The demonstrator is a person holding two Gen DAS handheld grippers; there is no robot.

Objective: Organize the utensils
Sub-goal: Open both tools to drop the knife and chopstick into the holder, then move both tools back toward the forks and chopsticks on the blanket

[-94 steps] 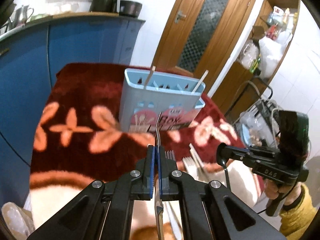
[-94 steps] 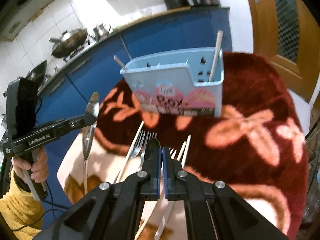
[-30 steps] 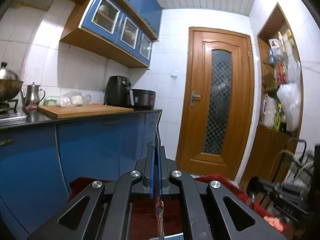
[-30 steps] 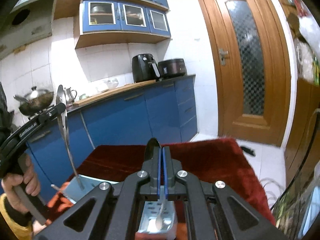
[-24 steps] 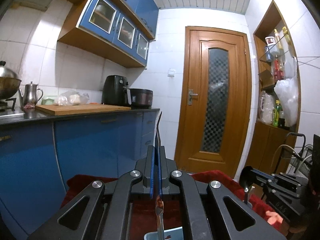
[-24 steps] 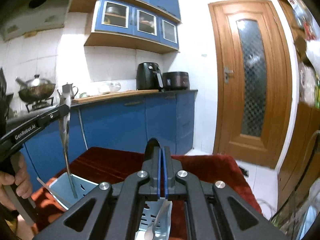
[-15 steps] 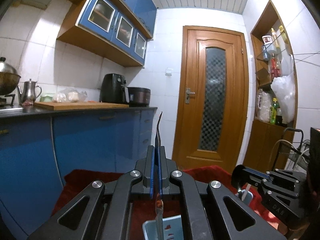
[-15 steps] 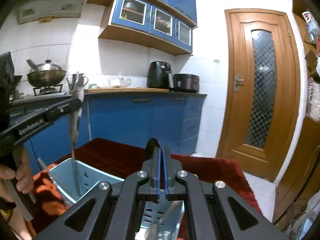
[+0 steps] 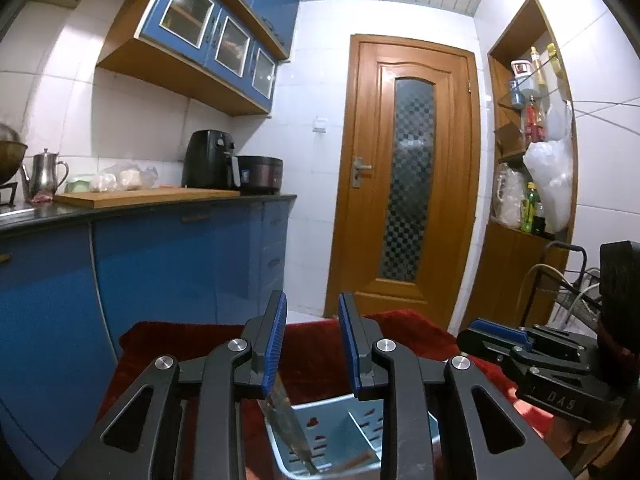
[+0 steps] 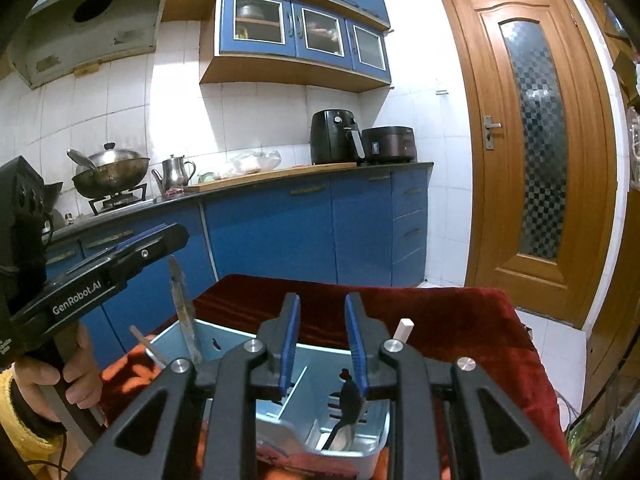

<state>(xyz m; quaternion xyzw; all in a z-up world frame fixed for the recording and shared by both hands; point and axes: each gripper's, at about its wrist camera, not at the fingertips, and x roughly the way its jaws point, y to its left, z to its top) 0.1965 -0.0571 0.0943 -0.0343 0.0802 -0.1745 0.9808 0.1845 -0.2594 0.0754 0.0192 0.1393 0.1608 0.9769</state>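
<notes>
Both sets of jaws have just been opening: left gripper (image 9: 312,344) and right gripper (image 10: 322,340) stand spread, empty. Knife (image 9: 289,420) and spoon (image 10: 343,420) now sit inside the blue holder (image 10: 360,446); remaining utensils are out of view.

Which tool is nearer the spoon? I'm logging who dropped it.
Right. The right tool is directly above the spoon in the caddy; the left tool is over the caddy's opposite end.

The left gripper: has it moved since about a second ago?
Yes. The left gripper has tipped down: the blue utensil holder now shows much more against the wooden door. Its jaws have just been opening, and the knife leans loose in the holder.
</notes>
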